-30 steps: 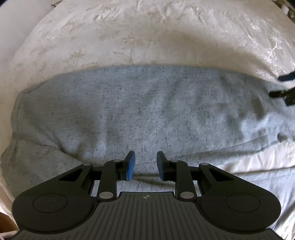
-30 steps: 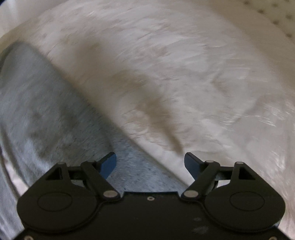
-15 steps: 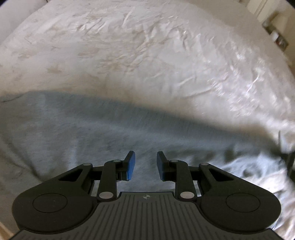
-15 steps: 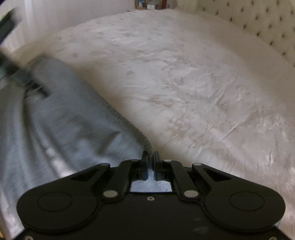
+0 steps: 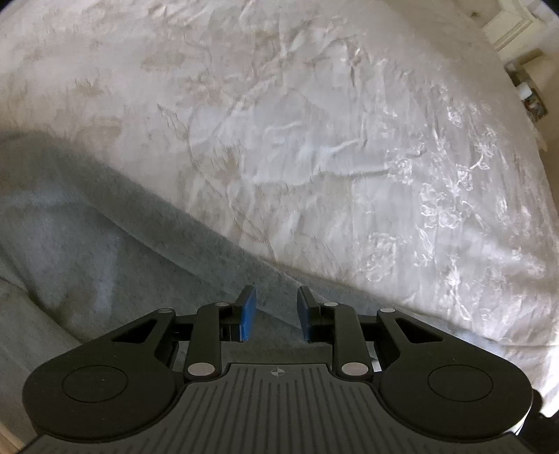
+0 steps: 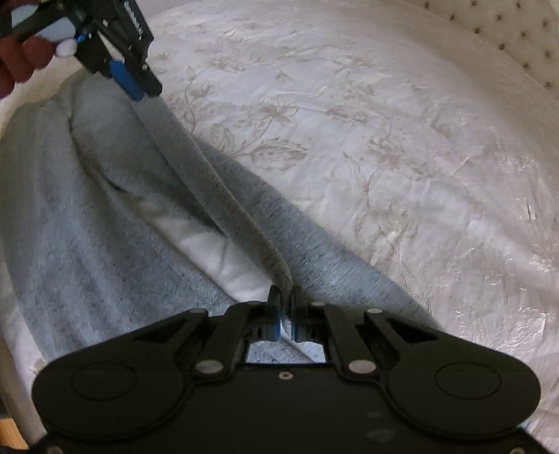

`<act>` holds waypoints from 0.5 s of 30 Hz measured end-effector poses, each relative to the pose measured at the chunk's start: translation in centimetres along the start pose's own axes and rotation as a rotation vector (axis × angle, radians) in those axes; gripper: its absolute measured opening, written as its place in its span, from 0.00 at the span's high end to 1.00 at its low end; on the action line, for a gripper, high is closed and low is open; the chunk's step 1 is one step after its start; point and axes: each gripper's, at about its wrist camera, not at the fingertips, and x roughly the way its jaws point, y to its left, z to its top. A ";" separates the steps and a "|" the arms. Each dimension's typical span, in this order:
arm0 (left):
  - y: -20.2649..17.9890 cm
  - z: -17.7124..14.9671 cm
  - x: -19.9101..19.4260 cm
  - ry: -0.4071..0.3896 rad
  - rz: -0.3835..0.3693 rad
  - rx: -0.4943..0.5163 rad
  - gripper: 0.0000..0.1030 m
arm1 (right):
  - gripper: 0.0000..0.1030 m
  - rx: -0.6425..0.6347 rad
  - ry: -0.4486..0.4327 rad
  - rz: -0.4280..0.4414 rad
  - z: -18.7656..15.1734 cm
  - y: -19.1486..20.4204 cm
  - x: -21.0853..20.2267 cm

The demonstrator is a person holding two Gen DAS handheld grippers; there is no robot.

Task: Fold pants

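Light grey sweatpants (image 6: 87,216) lie on a white embroidered bedspread (image 6: 367,139). My right gripper (image 6: 284,307) is shut on the edge of the pants and lifts it, so a taut ridge of cloth runs away to the upper left. My left gripper (image 5: 276,307) is open with a narrow gap between its blue pads, just above the grey cloth (image 5: 87,244) near its far edge. The left gripper also shows in the right wrist view (image 6: 138,85) at the far end of the lifted ridge, held by a hand.
The bedspread (image 5: 332,139) stretches far to the right of the pants. A tufted headboard (image 6: 517,31) is at the upper right. Furniture with small items (image 5: 527,94) stands beyond the bed's far corner.
My right gripper closed on the pants' edge and has lifted it. My left gripper swung right along the pants toward their far edge, staying open.
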 end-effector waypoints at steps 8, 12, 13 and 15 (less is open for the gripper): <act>-2.5 -2.1 1.9 0.096 -0.097 0.027 0.75 | 0.94 -0.005 0.005 0.001 -0.3 -0.2 0.1; -3.7 -3.0 3.1 0.150 -0.138 0.030 0.75 | 0.94 0.000 0.008 0.006 -0.2 0.0 0.6; -3.9 -3.2 3.3 0.155 -0.148 0.026 0.75 | 0.94 0.000 0.008 0.007 -0.3 0.0 0.6; -4.5 -3.2 3.6 0.156 -0.158 0.022 0.75 | 0.94 0.000 0.009 0.010 -0.4 -0.1 0.6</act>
